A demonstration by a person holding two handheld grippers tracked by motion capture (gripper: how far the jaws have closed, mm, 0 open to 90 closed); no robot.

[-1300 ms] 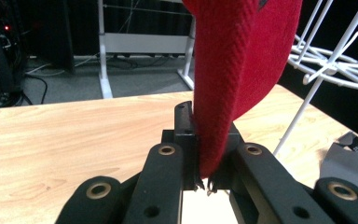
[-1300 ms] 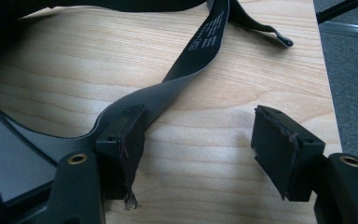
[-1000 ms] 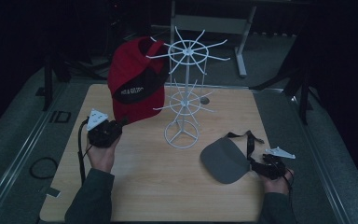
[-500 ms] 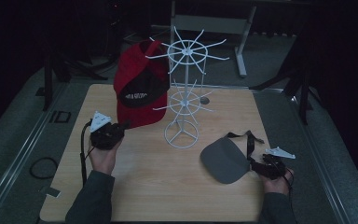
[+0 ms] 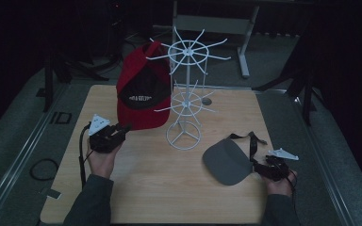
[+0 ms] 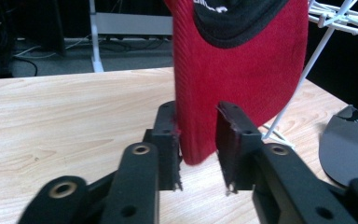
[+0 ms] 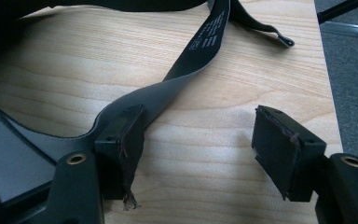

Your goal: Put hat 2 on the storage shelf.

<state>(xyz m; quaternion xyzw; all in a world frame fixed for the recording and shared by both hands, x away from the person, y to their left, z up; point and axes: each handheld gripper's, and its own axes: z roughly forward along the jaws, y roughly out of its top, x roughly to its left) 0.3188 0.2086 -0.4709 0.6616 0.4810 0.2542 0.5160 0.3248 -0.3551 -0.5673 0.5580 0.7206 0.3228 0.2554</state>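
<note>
Left claw [image 6: 198, 151] has just been opening, letting go of the red cap [image 5: 141, 94], which hangs on the white rack [image 5: 186, 89] mid-table. Right claw [image 7: 200, 154] spread beside the grey visor [image 5: 228, 162], seemingly not gripping. Next: grasp visor strap, lift to rack.

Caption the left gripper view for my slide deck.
Left gripper jaws just opened, red cap hanging between them.
</note>
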